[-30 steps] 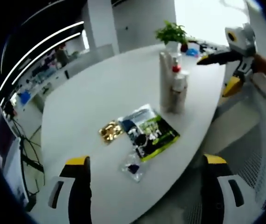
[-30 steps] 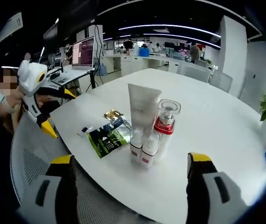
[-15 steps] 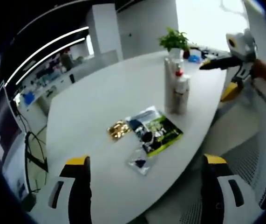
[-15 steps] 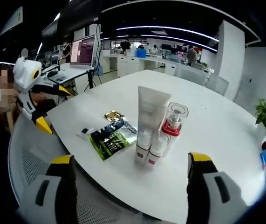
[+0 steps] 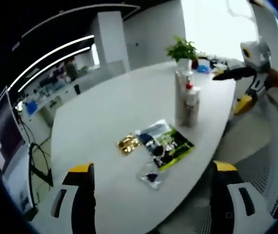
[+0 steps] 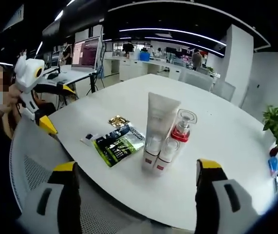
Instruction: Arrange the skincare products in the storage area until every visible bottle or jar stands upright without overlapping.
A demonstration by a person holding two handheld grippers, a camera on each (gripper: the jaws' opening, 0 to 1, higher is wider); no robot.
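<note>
- In the right gripper view, far left, a person's hand holds the left claw (image 6: 56,88) above a mesh chair (image 6: 29,170), off the near-left edge of the white surface (image 6: 216,141); from here I cannot tell how its jaws stand.
- The right claw (image 6: 135,195) rises from the bottom of this view with its jaws spread wide and nothing between them, hanging over the chair and the near edge of the surface.
- On the surface just right of the chair lies a small clear sachet (image 6: 87,137), touching a green and black packet (image 6: 113,148) that lies flat.
- A blue packet (image 6: 124,132) lies partly under the green one, and a small gold packet (image 6: 119,121) lies just beyond them.
- Right of the packets stands the cluster of skincare products, all upright near the middle of the surface: a tall pale tube (image 6: 160,119) on its cap, two small white bottles (image 6: 157,154) with red bands in front of it, and a clear bottle with a red collar (image 6: 181,127) just to its right.
- The four stand pressed close; whether they touch is unclear.
- Far right, a potted plant (image 6: 276,124) stands at the edge of the surface.
- In the left gripper view, the left claw (image 5: 151,200) is wide open and empty, near the edge of the surface (image 5: 104,112).
- The packets (image 5: 164,145) lie ahead of it, the upright bottles (image 5: 186,100) farther right, and the right claw (image 5: 226,74) hovers at the far right beyond the edge.
</note>
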